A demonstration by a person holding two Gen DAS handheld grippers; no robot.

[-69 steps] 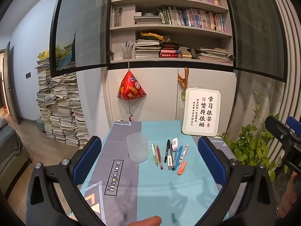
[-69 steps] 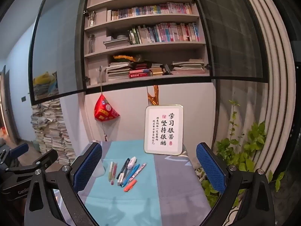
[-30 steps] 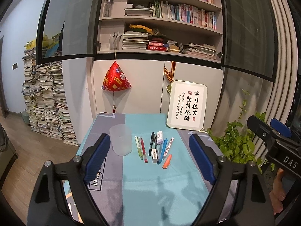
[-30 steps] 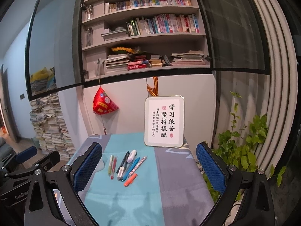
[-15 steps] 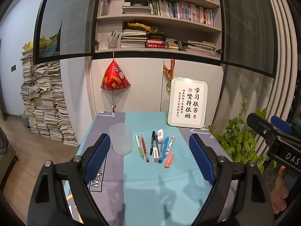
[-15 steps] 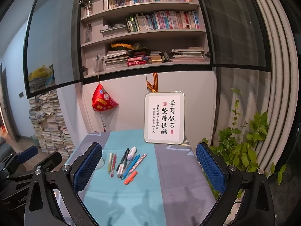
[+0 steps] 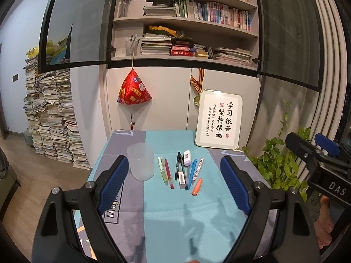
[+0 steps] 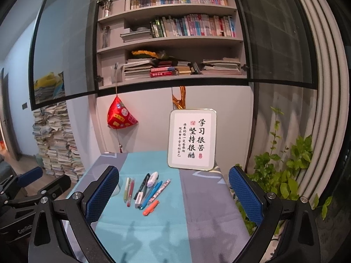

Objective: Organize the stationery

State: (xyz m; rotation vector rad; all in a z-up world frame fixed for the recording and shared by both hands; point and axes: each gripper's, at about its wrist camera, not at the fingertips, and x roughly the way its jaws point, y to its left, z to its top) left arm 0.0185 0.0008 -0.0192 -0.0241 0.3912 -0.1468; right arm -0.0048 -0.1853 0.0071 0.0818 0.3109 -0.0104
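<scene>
Nothing sorted yet: pens & eraser lie loose on tabletop beside empty cup, left tongs & right tongs both wide, holding nothing.

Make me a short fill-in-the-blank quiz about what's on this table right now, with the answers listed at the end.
1. The translucent cup stands on the table and holds ____ pens.
2. The short orange marker lies nearest the ____ pen.
3. Both the left gripper and the right gripper are ____.
4. The framed sign stands at the table's ____ edge.

Answers: no; blue; open; far
</scene>
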